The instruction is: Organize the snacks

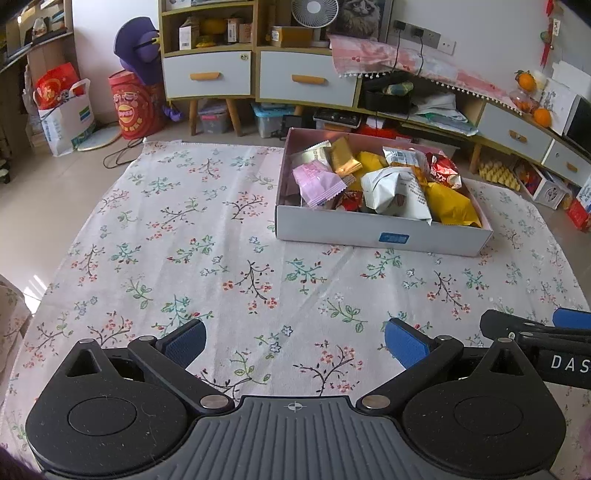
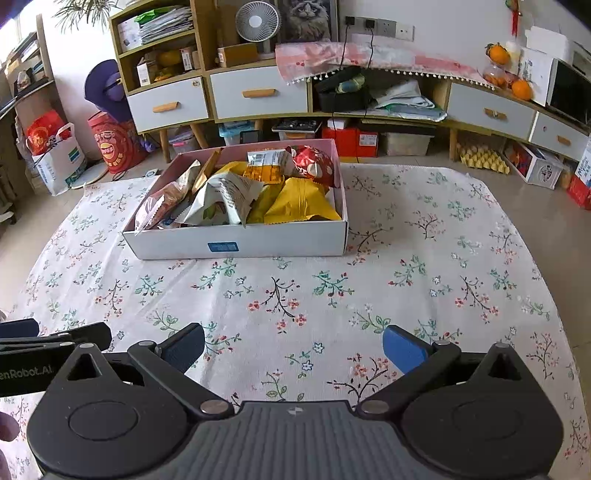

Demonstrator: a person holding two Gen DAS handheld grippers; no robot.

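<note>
Snack box (image 1: 380,236) full on the floral cloth (image 1: 221,258), both grippers hovering empty.

Left gripper (image 1: 295,341) low over the cloth, blue fingers (image 1: 404,345) spread wide, released, grasping nothing; same for the right gripper (image 2: 293,343), fingers (image 2: 404,349) parted over bare cloth. Box toward 1 o'clock in the left wrist view, toward 11 o'clock in the right wrist view, well apart from both grippers. Heaped inside: pink packet (image 1: 319,182) at the left end, gold packet (image 1: 343,157) just behind it, white packet (image 1: 397,195) in the middle, yellow packets (image 1: 450,206) to the right, red foil bag (image 2: 314,164) at the far right corner. Beyond the table at 12 o'clock, a sideboard (image 2: 258,94) with drawers, a fan (image 2: 257,20) on top.
</note>
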